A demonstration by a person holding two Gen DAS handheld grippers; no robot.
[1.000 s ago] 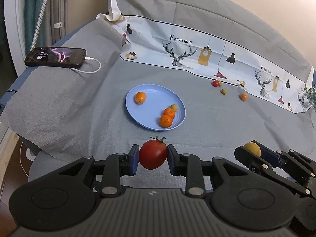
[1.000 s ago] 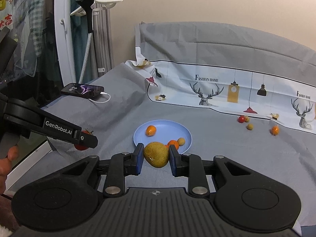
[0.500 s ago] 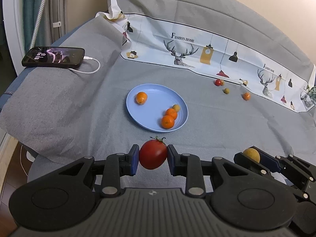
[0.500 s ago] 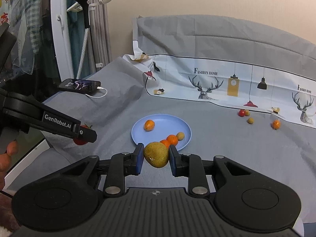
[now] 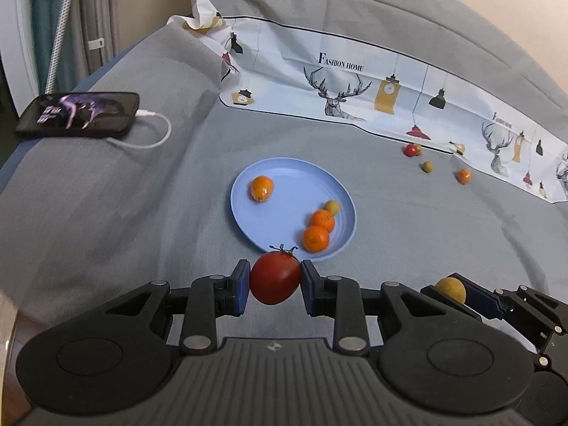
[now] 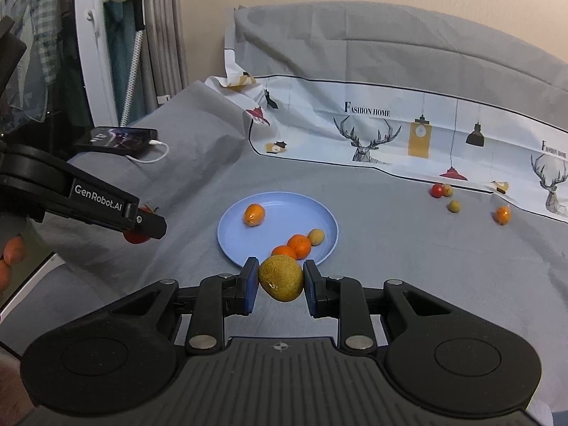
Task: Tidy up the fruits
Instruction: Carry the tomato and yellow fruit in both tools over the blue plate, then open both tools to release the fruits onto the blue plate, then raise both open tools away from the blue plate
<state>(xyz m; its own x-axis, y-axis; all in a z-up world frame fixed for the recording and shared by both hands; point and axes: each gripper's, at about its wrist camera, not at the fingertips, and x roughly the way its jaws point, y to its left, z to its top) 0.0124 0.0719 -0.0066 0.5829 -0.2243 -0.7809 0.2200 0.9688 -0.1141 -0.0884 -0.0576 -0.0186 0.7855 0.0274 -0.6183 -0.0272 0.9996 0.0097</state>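
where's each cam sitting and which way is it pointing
Left wrist: on the left gripper, looking forward and down over the tomato it holds, toward the plate; the right gripper shows at lower right.
Right wrist: on the right gripper, looking forward and down over the kiwi it holds, toward the plate; the left gripper and some fingers show at left.
Shared: plate, its fruit, the phone, the loose fruit by the printed cloth.

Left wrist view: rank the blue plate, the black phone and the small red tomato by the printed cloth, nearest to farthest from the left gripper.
1. Blue plate, just ahead, centre.
2. Black phone, far left.
3. Small red tomato, far right, by the printed cloth.
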